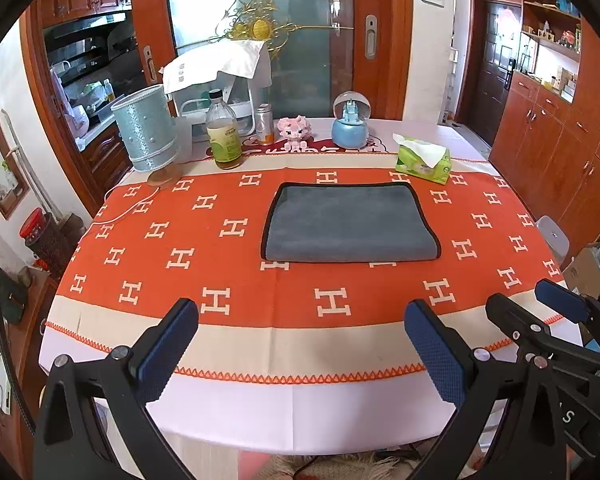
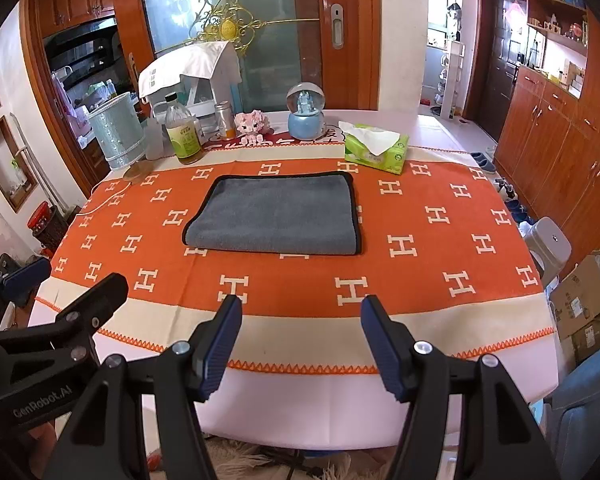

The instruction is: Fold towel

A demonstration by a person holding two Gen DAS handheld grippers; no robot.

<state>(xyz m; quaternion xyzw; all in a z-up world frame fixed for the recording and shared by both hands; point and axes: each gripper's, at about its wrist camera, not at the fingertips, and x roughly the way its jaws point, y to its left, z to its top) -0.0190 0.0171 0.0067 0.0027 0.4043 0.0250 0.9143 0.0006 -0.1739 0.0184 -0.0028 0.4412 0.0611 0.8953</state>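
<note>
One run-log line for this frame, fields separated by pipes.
towel: folded, flat on orange tablecloth, untouched | left gripper: open, empty, near table edge | right gripper: open, empty, beside it

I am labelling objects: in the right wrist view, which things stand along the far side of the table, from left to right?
Pale blue bin → bottle with green label → pink toy figure → blue snow globe → green tissue pack.
</note>
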